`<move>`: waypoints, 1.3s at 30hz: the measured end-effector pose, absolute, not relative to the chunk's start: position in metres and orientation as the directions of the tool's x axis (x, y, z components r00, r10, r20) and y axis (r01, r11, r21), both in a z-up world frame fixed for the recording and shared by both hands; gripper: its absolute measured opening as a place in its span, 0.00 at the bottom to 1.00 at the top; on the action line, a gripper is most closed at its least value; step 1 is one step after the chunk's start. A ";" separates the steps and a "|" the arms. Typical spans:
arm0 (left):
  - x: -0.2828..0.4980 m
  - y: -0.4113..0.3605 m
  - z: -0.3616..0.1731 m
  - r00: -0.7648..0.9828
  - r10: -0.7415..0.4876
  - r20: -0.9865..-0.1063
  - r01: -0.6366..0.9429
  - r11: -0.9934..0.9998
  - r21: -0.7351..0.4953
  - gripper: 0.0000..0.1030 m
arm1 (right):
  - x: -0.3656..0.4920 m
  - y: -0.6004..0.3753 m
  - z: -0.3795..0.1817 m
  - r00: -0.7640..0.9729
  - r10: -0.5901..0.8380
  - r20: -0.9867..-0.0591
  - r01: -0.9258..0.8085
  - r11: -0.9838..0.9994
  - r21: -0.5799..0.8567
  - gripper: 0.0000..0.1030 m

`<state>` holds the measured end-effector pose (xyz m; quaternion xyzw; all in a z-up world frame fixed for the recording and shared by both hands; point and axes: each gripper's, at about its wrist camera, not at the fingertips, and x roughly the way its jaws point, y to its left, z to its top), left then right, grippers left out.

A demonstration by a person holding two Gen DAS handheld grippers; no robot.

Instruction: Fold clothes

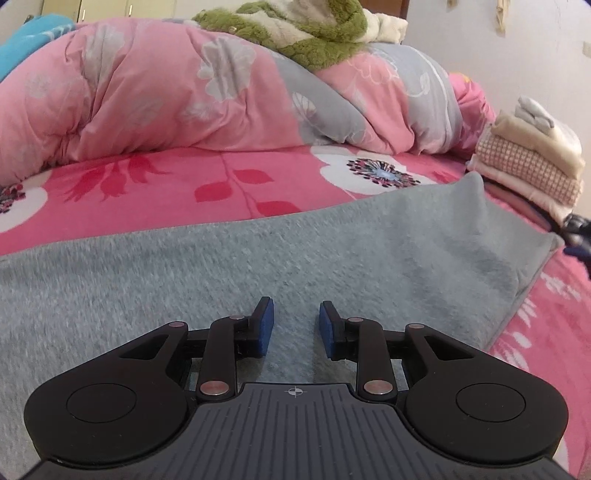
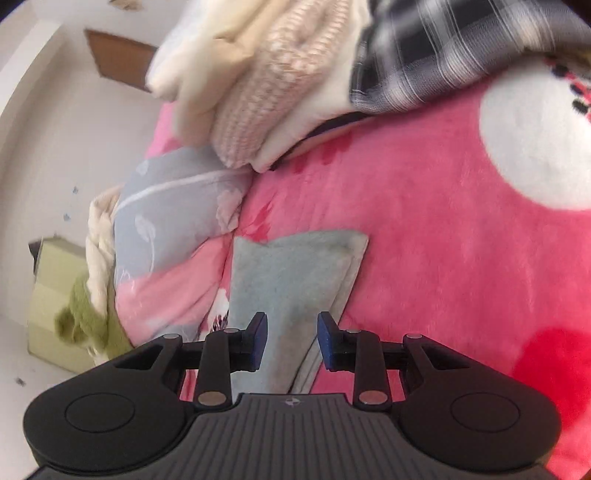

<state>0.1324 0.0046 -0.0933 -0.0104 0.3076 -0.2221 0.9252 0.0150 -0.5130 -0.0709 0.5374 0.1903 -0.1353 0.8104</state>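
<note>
A grey fleece garment (image 1: 258, 258) lies spread flat across the pink flowered bed (image 1: 184, 184). My left gripper (image 1: 295, 326) hovers open just above its middle, blue pads apart, nothing between them. In the right wrist view the same grey garment (image 2: 291, 280) shows as a folded end with a doubled edge. My right gripper (image 2: 291, 339) is open over that end, with the cloth lying under the gap between its pads. A stack of folded clothes (image 1: 528, 162) sits at the far right of the bed; the right wrist view shows the folded stack (image 2: 258, 81) up close.
A bunched pink and grey floral duvet (image 1: 221, 88) fills the back of the bed, with a green and cream fleece (image 1: 295, 33) on top. A dark plaid cloth (image 2: 461, 55) lies beside the folded stack. A white wall (image 2: 55, 129) and pale green cabinet (image 2: 55, 302) stand beyond.
</note>
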 end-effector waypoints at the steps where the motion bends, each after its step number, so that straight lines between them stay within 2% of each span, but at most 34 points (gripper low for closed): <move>1: 0.133 0.004 -0.093 0.713 -0.419 -0.562 0.405 0.901 -0.158 0.26 | 0.017 -0.516 -0.073 0.890 -0.015 -0.457 0.429 0.371 0.823 0.31; 14: 0.133 0.008 -0.095 0.711 -0.439 -0.549 0.406 0.894 -0.189 0.27 | 0.038 -0.552 -0.096 0.871 -0.014 -0.491 0.481 0.231 0.846 0.28; 17: 0.133 0.008 -0.095 0.711 -0.441 -0.548 0.406 0.893 -0.192 0.27 | 0.041 -0.555 -0.096 0.873 -0.018 -0.488 0.478 0.235 0.846 0.18; 18: 0.133 0.008 -0.095 0.711 -0.441 -0.547 0.406 0.893 -0.192 0.27 | 0.041 -0.555 -0.096 0.878 -0.018 -0.478 0.468 0.240 0.851 0.05; 21: 0.133 0.009 -0.096 0.712 -0.442 -0.546 0.406 0.893 -0.193 0.27 | 0.042 -0.555 -0.089 0.898 -0.018 -0.439 0.425 0.282 0.860 0.02; 25: 0.133 0.008 -0.096 0.713 -0.441 -0.545 0.406 0.893 -0.192 0.27 | 0.041 -0.553 -0.071 0.915 -0.048 -0.401 0.388 0.376 0.841 0.01; 31: 0.133 0.008 -0.096 0.713 -0.441 -0.545 0.407 0.893 -0.191 0.27 | 0.036 -0.565 -0.099 0.878 -0.087 -0.470 0.469 0.345 0.813 0.01; 34: 0.133 0.008 -0.096 0.713 -0.441 -0.545 0.407 0.893 -0.191 0.27 | 0.033 -0.568 -0.110 0.883 -0.074 -0.464 0.463 0.305 0.832 0.02; 37: 0.133 0.009 -0.096 0.713 -0.443 -0.544 0.407 0.893 -0.194 0.27 | 0.023 -0.573 -0.110 0.886 -0.103 -0.453 0.464 0.238 0.853 0.09; 39: 0.133 0.009 -0.096 0.712 -0.445 -0.542 0.407 0.892 -0.197 0.27 | 0.008 -0.572 -0.100 0.859 -0.209 -0.468 0.508 0.225 0.832 0.20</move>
